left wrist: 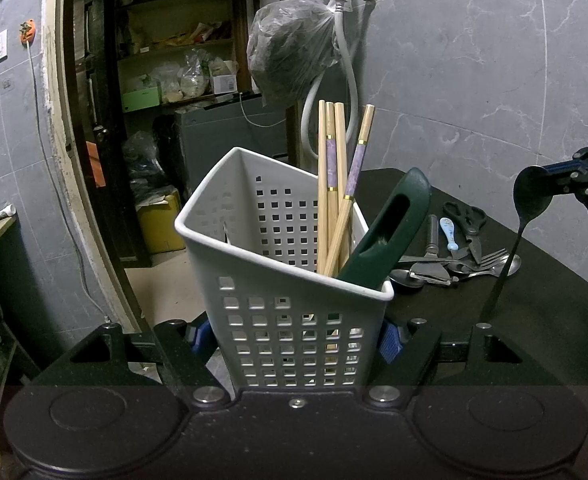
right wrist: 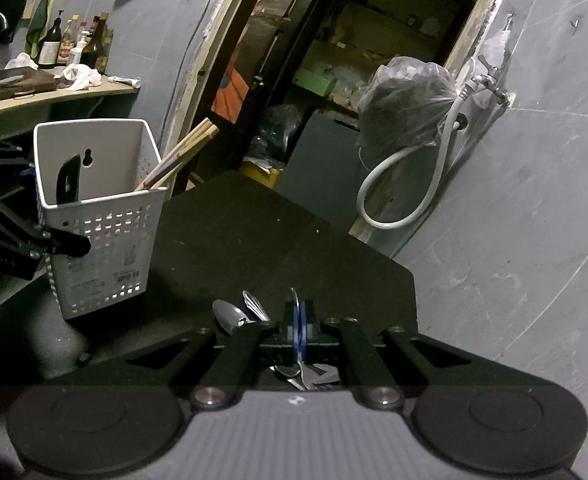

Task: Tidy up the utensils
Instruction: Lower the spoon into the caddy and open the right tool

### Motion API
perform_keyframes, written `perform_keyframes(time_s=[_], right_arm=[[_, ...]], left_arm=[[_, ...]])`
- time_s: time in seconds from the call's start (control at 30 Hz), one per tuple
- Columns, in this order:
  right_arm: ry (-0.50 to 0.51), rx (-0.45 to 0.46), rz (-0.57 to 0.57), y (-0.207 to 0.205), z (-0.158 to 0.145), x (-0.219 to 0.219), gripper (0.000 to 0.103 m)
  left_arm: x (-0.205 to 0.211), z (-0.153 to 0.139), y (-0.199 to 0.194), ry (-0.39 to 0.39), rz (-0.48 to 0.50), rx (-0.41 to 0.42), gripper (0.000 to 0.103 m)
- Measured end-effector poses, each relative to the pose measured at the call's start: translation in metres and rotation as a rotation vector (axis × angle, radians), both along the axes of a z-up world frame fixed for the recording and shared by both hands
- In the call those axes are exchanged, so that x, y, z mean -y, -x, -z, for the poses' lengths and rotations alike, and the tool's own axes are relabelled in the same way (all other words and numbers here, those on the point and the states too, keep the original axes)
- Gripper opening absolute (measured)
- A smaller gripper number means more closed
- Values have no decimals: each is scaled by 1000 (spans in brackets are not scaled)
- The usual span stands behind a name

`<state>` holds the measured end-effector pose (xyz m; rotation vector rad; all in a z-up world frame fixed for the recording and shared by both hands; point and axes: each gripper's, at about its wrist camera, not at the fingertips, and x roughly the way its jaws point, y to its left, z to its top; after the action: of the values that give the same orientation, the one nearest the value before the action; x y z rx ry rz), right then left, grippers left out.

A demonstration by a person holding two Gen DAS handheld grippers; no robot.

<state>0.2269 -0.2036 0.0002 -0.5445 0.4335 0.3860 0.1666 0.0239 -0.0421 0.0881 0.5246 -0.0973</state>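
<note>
Your left gripper (left wrist: 296, 336) has the white utensil basket (left wrist: 285, 280) clamped between its blue pads (left wrist: 390, 342), 1 pad on each side wall, and the basket sits tilted on the edge of the dark table (left wrist: 534, 320). Inside it you've got 4 wooden chopsticks (left wrist: 334, 184) with purple bands leaning up against the back wall, and a dark green handle (left wrist: 390, 232) with a slot in it poking over the near-right rim.

Over on your right, the right gripper (right wrist: 300, 330) is pinched tight on a dark metal spoon (left wrist: 530, 196). In the left wrist view, the bowl is up at the fingers and the handle hangs down toward the table, clear of the basket and off to its right.

Behind that spoon, the loose pile waits on the table: scissors (left wrist: 468, 220), a small spoon with a blue-and-white handle (left wrist: 450, 234), a fork (left wrist: 490, 258), a peeler (left wrist: 430, 272) and more spoons, all heaped together just right of the basket. In the right wrist view, part of that pile shows just beneath the shut fingers.
</note>
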Motion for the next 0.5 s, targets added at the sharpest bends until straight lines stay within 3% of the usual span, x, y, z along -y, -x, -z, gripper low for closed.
perform_keyframes(time_s=[0.27, 0.5], right_arm=[[-42, 26, -7, 3, -14, 1, 1], [-235, 171, -78, 21, -86, 0, 1]], left_arm=[[0, 0, 0, 0, 1, 0, 77], [1, 0, 1, 1, 1, 2, 77]])
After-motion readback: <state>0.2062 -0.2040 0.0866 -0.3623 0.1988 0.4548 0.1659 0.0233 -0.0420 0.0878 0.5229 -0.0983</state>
